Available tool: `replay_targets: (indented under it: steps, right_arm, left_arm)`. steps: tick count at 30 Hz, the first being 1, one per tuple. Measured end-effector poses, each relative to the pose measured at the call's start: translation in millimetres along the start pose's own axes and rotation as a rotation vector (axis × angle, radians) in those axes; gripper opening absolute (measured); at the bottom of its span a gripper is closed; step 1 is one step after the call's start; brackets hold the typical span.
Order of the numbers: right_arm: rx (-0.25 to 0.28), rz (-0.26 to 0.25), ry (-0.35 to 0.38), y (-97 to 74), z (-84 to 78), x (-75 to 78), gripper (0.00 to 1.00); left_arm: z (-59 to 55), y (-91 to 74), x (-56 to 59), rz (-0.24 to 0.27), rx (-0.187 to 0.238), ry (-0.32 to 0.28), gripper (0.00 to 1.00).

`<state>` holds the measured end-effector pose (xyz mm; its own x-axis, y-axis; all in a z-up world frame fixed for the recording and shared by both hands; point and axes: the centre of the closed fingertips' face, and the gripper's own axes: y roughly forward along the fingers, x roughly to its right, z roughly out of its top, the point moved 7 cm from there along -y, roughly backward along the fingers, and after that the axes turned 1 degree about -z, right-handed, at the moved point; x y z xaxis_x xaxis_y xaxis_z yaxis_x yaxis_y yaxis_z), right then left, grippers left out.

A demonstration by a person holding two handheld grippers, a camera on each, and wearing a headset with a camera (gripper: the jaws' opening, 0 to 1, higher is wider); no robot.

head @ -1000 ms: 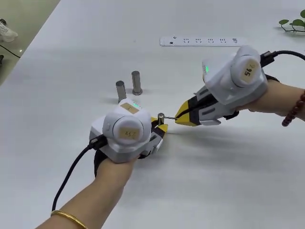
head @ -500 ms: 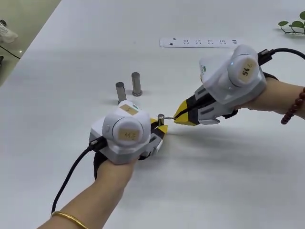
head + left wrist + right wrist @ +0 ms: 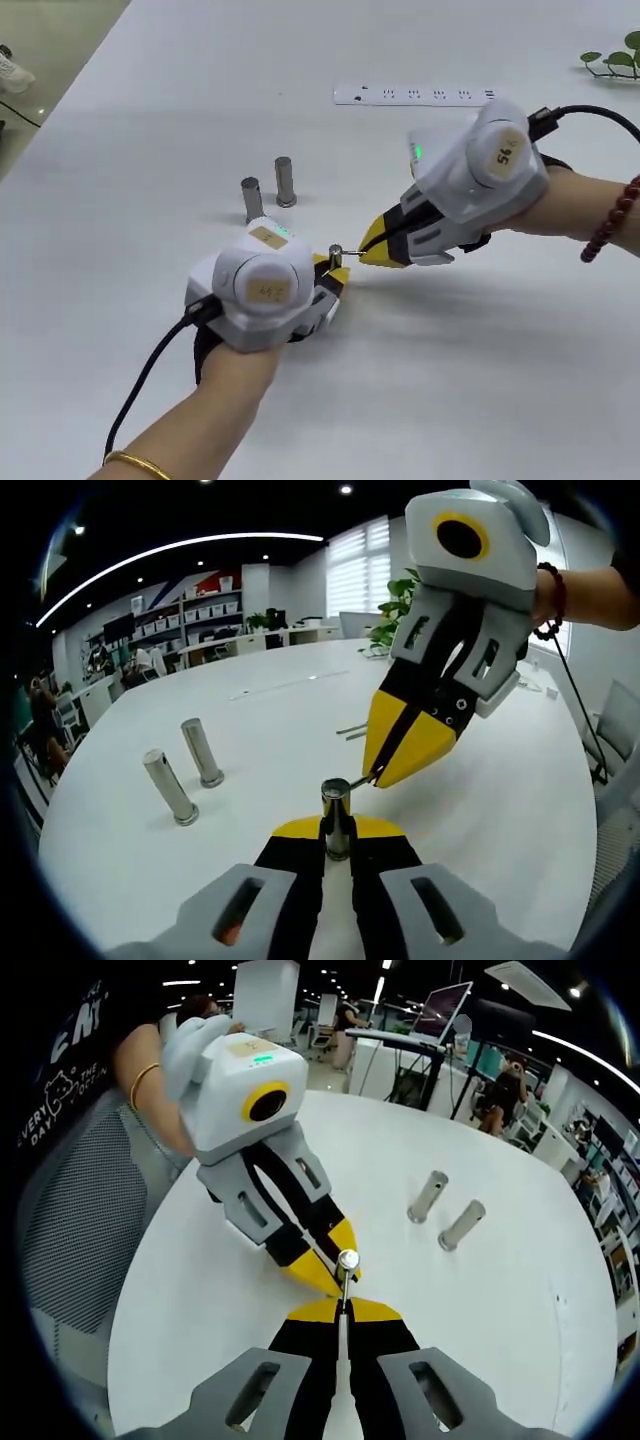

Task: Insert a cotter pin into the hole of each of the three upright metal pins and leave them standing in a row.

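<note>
I'm working w/ 2 grippers over the white table [image 3: 150, 120], handling 3 metal pins in all. My left gripper [image 3: 338, 830] is clamping its jaws on 1 of them, the held pin [image 3: 336, 810], low on the shaft, and it's standing upright on the table. My right gripper [image 3: 372, 246] is pinching its jaws tight on 1 cotter pin [image 3: 360, 780], pointing it sideways at the held pin. The cotter's free end is meeting that pin just under its top. Can't tell whether it's entering the hole. The other 2 pins, the nearer free pin [image 3: 251, 197] and the farther free pin [image 3: 284, 180], are standing upright just beside each other, beyond my left gripper & apart from it. 1 power strip [image 3: 415, 95] is lying farther back.
</note>
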<state>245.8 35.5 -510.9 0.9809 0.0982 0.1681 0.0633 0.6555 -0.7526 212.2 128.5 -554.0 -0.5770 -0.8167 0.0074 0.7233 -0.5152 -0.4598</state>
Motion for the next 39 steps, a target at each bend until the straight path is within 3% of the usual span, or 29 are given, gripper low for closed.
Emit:
replay_targets:
  steps: [16,24,33,39]
  right_arm:
    - [-0.001,-0.002,-0.044,4.9,3.4,2.0,0.00]
    - [0.025,-0.024,-0.056,4.9,9.2,-1.2,0.00]
    - [0.032,-0.032,-0.017,-6.2,4.8,-2.9,0.05]
    - [0.017,-0.038,0.007,-9.1,-2.5,-4.3,0.00]
  left_arm:
    - [-0.3,0.2,0.3,0.009,0.001,-0.013,0.05]
    - [-0.3,0.5,1.0,0.013,0.001,-0.010,0.05]
    - [-0.3,0.9,1.6,0.016,0.002,-0.004,0.05]
    - [-0.4,0.7,1.4,0.019,0.002,-0.006,0.05]
